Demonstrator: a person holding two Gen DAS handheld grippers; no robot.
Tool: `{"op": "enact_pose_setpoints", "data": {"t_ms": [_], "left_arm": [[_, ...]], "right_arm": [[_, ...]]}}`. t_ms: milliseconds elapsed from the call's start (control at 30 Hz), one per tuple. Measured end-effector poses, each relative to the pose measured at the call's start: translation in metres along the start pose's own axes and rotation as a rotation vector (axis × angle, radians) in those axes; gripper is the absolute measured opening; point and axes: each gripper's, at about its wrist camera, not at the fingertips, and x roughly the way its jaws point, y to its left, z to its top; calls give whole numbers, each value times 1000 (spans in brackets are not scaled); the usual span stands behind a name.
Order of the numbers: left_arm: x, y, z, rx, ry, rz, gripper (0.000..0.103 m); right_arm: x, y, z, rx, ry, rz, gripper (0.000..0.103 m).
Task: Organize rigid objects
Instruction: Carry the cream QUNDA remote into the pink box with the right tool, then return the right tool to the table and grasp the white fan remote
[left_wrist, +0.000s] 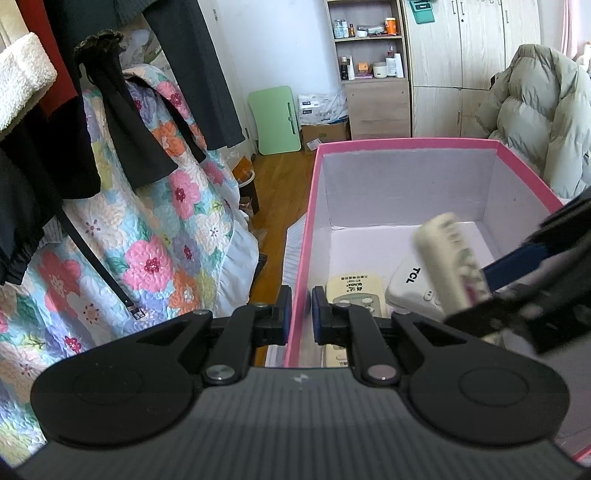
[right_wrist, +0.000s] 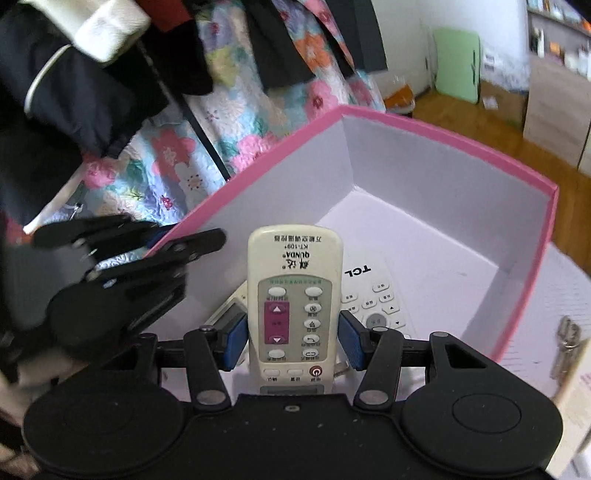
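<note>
A pink box (left_wrist: 406, 142) with white inside walls stands open in front of me. My left gripper (left_wrist: 300, 310) is shut on its left wall, one pad on either side. Lying in the box are a cream remote (left_wrist: 352, 291) and a white TCL remote (left_wrist: 408, 284). My right gripper (right_wrist: 293, 343) is shut on a second cream remote (right_wrist: 293, 295) and holds it tilted above the box floor. In the left wrist view this held remote (left_wrist: 447, 258) is blurred, with the right gripper (left_wrist: 480, 291) coming in from the right. The right wrist view shows the TCL remote (right_wrist: 373, 295) just under it.
A floral quilt (left_wrist: 155, 229) and dark hanging clothes (left_wrist: 110, 110) are close on the left of the box. A bunch of keys (right_wrist: 565, 343) lies outside the box (right_wrist: 443, 133) on the right. A puffy coat (left_wrist: 535, 110), shelves (left_wrist: 369, 55) and a wood floor lie beyond.
</note>
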Motion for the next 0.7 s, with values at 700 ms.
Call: {"op": "enact_pose_setpoints", "data": {"t_ms": [700], "left_arm": [[4, 4, -2, 1, 8, 2, 11]], "right_arm": [[-107, -12, -48, 14, -292, -14, 63]]}}
